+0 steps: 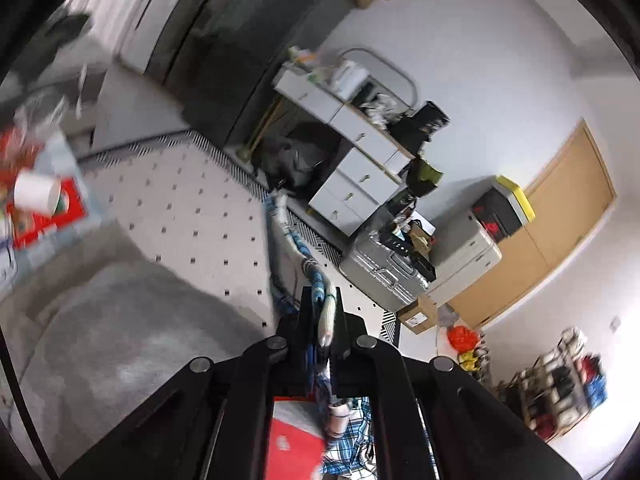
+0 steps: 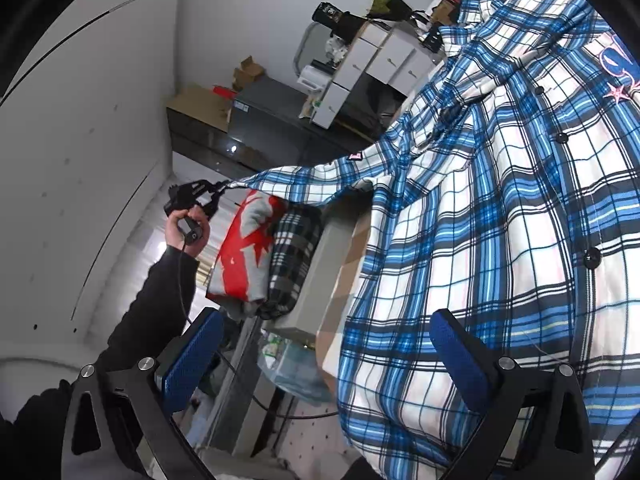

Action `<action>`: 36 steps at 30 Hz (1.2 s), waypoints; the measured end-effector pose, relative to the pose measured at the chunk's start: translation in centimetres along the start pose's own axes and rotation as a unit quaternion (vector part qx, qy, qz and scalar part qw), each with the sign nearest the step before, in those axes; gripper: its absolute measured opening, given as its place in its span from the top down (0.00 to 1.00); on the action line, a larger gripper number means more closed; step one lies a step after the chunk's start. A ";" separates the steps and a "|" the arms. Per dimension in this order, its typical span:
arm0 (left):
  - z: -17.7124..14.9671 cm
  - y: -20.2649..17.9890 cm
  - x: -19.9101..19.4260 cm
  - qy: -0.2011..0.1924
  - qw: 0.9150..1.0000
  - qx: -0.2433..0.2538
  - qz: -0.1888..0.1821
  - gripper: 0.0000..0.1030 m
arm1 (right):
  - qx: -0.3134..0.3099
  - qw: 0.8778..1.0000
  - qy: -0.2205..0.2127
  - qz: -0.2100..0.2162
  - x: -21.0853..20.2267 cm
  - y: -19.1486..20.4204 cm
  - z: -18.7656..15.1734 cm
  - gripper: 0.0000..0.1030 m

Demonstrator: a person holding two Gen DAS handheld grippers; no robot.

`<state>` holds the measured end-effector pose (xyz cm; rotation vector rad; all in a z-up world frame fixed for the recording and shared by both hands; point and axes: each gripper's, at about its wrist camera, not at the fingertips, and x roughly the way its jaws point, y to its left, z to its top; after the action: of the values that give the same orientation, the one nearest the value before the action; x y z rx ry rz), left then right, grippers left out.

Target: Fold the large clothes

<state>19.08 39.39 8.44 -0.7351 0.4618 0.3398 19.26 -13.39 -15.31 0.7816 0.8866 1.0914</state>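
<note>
The blue-and-white plaid shirt [image 2: 480, 220] is the largest item in the right wrist view. It hangs in the air, spread across the right half of that view, with its dark buttons [image 2: 592, 258] running down the front. One corner of the cloth stretches out to the left, where the left gripper [image 2: 218, 192] has it.

In the left wrist view the left gripper [image 1: 320, 312] has its jaws fully closed on a bunched strip of the shirt [image 1: 316, 280]. The cloth passes between the black fingers and trails away over the dotted rug [image 1: 180, 208].

A hand [image 2: 188, 228] in a dark sleeve [image 2: 148, 304] holds the left gripper's handle.

The right gripper [image 2: 328, 356] has its jaws wide apart. Its blue pads [image 2: 192, 356] hold nothing. The right-hand pad sits in front of the hanging cloth; contact cannot be confirmed.

Below the stretched corner, folded clothes are stacked at the edge of a table [image 2: 340, 232]: a red-and-grey garment [image 2: 244, 248] and, touching it, a black-and-white checked one [image 2: 292, 256].
</note>
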 end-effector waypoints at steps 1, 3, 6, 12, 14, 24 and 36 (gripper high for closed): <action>-0.2 -0.9 -0.3 -0.003 1.000 0.013 -0.005 0.99 | -0.003 1.000 0.001 -0.001 -0.1 0.1 0.0 0.00; -0.6 -2.6 -0.8 -0.010 0.999 0.038 -0.018 1.00 | -0.010 1.000 0.000 -0.003 -0.4 0.3 -0.1 0.00; -1.5 -5.4 -1.4 -0.018 0.996 0.084 -0.036 1.00 | -0.018 1.000 -0.002 -0.004 -0.9 0.5 -0.3 0.00; -3.7 -12.5 -1.7 -0.006 0.981 0.175 -0.080 1.00 | -0.027 0.999 -0.020 -0.009 -2.4 0.5 -0.3 0.00; -4.8 -15.2 -1.7 0.003 0.976 0.194 -0.102 1.00 | -0.023 0.999 -0.028 -0.005 -2.9 0.2 -0.1 0.00; -14.2 -27.3 3.2 0.099 0.945 0.276 -0.145 1.00 | -0.024 0.998 -0.061 -0.013 -7.2 -0.6 0.5 0.00; -33.2 -30.9 15.3 0.273 0.899 0.302 -0.163 1.00 | -0.054 0.992 -0.087 -0.071 -14.7 -0.4 -0.2 0.00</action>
<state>36.65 -3.50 -3.72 -0.2698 0.9082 -0.3391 16.20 -27.53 -12.63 0.7013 0.7175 0.9243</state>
